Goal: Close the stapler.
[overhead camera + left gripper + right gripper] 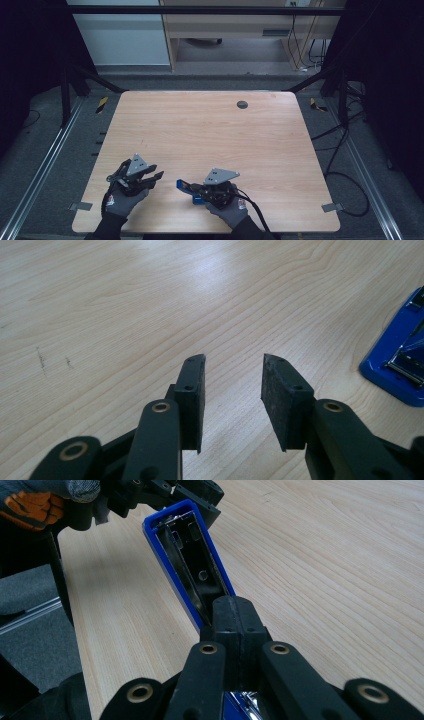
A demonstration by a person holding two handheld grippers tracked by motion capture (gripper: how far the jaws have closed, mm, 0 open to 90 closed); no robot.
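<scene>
— Two grippers sit low on the pale wooden table (pixel 210 130), toward its six o'clock edge. How much room is around them?

— Plenty. Most of the tabletop toward twelve o'clock is bare wood up to a small round dark grommet (pixel 242 104) close to the far edge. The near edge runs just under the gloved hands, so there is little margin at six o'clock.

— Where is the thing being handled?

— The blue plastic stapler with a shiny metal channel (pixel 186 187) lies at about six o'clock on the table, between the two hands and nearer the right one. The right gripper (pixel 234 611) has its black pads pressed together on the stapler's near end.

— How does the stapler look?

— Long and narrow, with a bright blue rim around a dark metal trough. It is swung open, and its far end is tilted up off the wood.

— And the left gripper (pixel 232 375)?

— Its jaws stand spread with bare wood between the pads, pinching nothing. It sits at nine o'clock of the stapler, just beside it.

— What does each view add?

— The right gripper view shows the inside of the trough and the left gripper just past the stapler's far tip; whether they touch I cannot tell. The left gripper view shows one blue corner at three o'clock and faint scratches (pixel 41 359) in the wood at nine o'clock. The high view shows grey floor (pixel 55 165) off the table's sides.
</scene>
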